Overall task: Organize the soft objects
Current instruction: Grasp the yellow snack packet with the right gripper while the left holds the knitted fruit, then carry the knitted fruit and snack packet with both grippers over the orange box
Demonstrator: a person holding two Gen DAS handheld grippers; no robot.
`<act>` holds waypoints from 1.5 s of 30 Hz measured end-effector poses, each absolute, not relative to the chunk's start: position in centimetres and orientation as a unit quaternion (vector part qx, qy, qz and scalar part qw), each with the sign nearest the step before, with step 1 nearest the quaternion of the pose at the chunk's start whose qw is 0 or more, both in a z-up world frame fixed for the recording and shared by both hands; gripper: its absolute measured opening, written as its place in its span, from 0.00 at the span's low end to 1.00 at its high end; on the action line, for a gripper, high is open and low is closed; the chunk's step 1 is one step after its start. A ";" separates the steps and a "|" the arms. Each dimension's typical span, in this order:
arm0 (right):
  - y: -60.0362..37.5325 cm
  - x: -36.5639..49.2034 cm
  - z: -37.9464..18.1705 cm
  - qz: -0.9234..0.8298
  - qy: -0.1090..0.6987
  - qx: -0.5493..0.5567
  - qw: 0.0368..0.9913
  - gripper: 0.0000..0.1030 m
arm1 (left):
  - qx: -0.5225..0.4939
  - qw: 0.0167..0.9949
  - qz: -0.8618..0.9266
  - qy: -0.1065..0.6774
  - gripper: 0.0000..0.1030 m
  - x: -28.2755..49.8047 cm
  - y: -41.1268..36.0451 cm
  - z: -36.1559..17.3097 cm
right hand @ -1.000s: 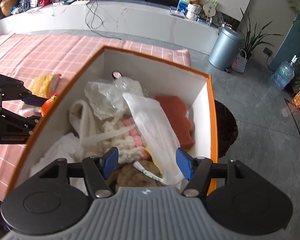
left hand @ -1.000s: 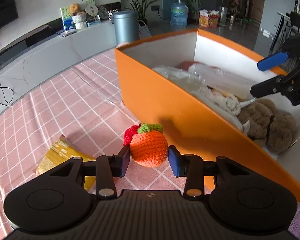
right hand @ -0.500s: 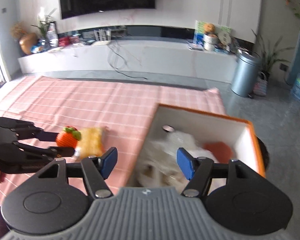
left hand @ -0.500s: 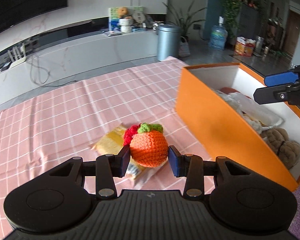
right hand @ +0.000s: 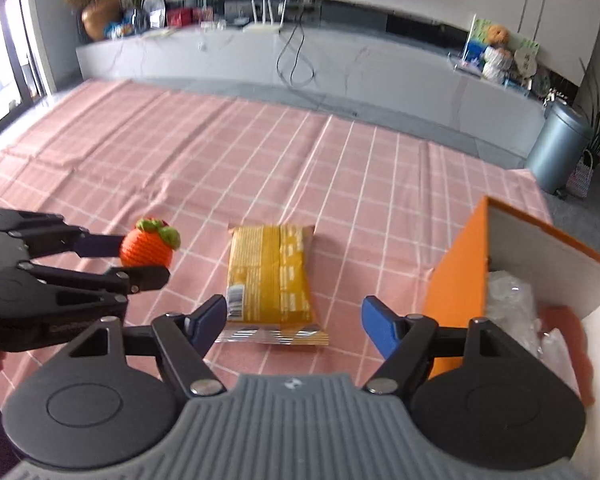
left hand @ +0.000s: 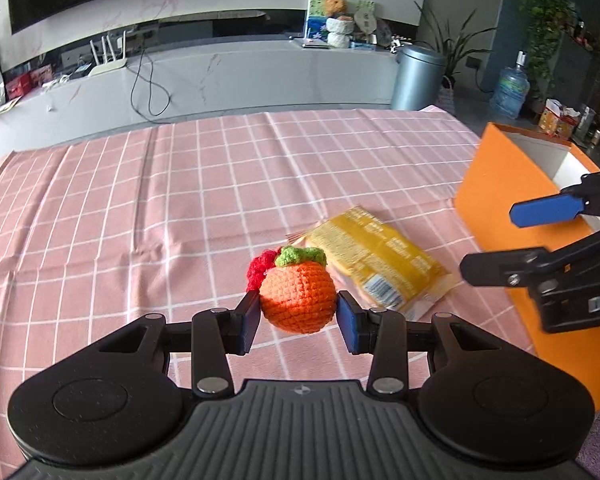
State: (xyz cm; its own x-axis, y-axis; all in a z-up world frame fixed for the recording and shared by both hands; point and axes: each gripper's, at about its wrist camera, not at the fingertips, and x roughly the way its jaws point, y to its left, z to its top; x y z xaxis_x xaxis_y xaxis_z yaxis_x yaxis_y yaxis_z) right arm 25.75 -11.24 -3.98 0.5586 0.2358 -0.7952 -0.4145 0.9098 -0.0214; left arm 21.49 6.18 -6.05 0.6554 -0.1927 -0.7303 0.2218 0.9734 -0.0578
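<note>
My left gripper (left hand: 298, 318) is shut on an orange crocheted fruit (left hand: 298, 298) with a green top and a red tuft, held above the pink checked cloth; it also shows in the right wrist view (right hand: 148, 246). My right gripper (right hand: 294, 322) is open and empty, just above the near end of a yellow snack packet (right hand: 270, 280) lying flat on the cloth. The packet also shows in the left wrist view (left hand: 380, 262). An orange box (right hand: 456, 276) with white inside walls stands to the right, holding plastic bags and soft items.
The pink checked tablecloth (left hand: 180, 184) covers the table. The box's orange wall (left hand: 496, 200) is close to the right of the packet. A grey bin (right hand: 558, 146) and a white media bench (left hand: 220, 76) stand beyond the table.
Both grippers have swung left, away from the box. The right gripper has left the box and now hangs over the yellow packet. The left still holds the crocheted fruit.
</note>
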 end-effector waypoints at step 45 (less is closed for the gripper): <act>-5.8 29.9 -9.1 0.201 0.489 -0.141 0.837 0.45 | -0.037 0.893 -0.086 0.439 0.45 22.8 10.9 -8.9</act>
State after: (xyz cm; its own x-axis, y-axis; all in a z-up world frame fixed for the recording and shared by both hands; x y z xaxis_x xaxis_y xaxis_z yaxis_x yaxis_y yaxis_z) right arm 29.90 -5.80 -9.12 0.4403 0.1989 -0.8756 -0.4746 0.8793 -0.0389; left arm 22.78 10.91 -8.87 0.5993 -0.1860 -0.7786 0.1219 0.9825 -0.1409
